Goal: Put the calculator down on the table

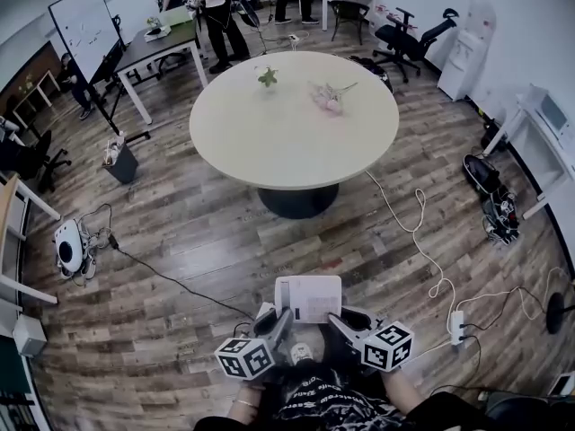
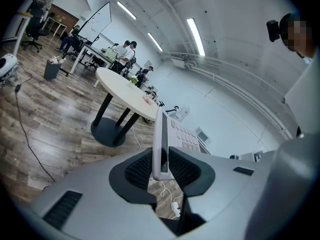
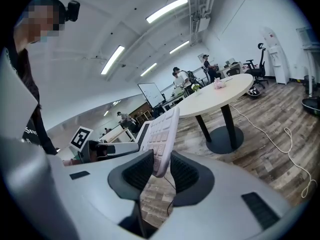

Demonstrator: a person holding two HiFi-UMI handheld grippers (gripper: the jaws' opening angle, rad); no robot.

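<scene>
Currently: round table (image 1: 296, 124) standing well ahead; calculator (image 1: 308, 297) hanging in the air, well short of it; left gripper (image 1: 277, 320) and right gripper (image 1: 341, 323) each pinching one calculator edge. Advisable: carrying it level, releasing both sides together only on the tabletop.

In the head view, the left gripper (image 1: 280, 320) and right gripper (image 1: 338, 321) cover the calculator's (image 1: 308, 297) near edge. A green item (image 1: 268, 77) and a pink item (image 1: 327, 99) on the round table (image 1: 287, 146) are too small to identify. The top edge cuts off standing people (image 1: 220, 12).
</scene>
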